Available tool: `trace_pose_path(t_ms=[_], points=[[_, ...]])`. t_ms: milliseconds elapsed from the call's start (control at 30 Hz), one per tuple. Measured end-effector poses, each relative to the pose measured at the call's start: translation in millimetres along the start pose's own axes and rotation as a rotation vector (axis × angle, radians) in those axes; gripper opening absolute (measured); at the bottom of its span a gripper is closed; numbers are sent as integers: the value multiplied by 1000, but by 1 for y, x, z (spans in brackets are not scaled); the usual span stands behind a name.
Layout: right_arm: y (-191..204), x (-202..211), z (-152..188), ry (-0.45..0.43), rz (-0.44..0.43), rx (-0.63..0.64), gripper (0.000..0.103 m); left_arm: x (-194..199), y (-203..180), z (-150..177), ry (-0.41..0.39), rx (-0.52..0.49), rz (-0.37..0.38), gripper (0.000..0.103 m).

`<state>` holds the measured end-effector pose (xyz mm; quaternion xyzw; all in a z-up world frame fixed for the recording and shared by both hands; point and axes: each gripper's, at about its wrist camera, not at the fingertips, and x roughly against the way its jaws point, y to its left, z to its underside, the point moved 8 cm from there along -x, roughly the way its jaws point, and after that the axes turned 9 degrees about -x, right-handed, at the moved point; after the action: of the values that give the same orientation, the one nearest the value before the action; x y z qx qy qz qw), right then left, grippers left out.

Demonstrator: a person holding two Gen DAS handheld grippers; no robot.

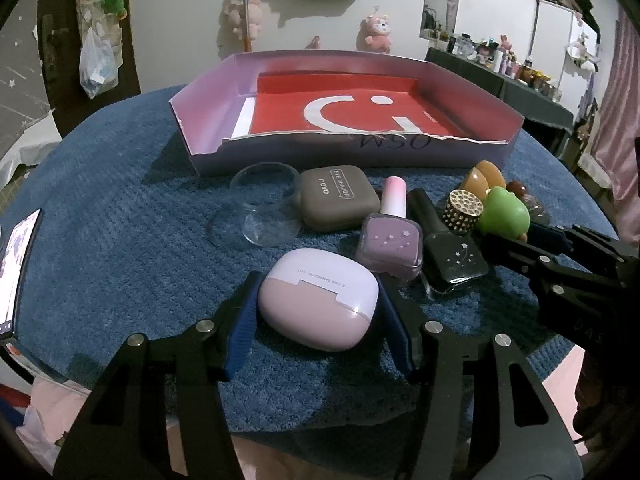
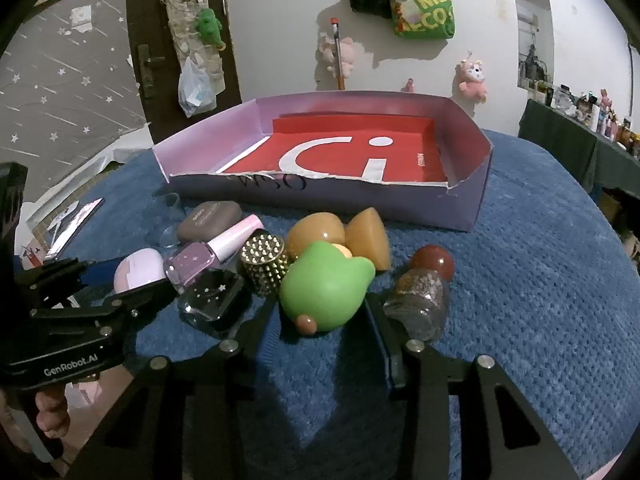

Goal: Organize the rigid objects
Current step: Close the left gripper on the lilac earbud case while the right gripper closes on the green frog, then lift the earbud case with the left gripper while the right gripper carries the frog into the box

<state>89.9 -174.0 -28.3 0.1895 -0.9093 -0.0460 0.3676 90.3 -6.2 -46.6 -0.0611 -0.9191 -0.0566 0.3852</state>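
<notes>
Blue textured cloth covers table. Phone lying at its left edge, screen lit. White wall behind: pink plush toys, green plush on dark door, hanging plastic bag, green printed bag. Cluttered dark side table far right.

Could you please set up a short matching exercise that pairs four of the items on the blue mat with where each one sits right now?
Column one:
1. pink and lilac rounded plastic case
2. green rounded plastic toy
3. clear glass jar
4. large shallow cardboard tray with a red floor

Column two:
A. farthest back on the blue mat, nothing in it
B. between the fingers of the right claw
C. between the fingers of the left claw
D. just left of the brown eyeshadow compact

Pairs: 1-C, 2-B, 3-D, 4-A
</notes>
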Motion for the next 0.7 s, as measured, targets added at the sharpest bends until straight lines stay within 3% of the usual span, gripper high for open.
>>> trace_pose_path(t_ms=[700], points=[[10,21,-10,-25,-59,-18,41,15,3,-14,-49,12,9,54]])
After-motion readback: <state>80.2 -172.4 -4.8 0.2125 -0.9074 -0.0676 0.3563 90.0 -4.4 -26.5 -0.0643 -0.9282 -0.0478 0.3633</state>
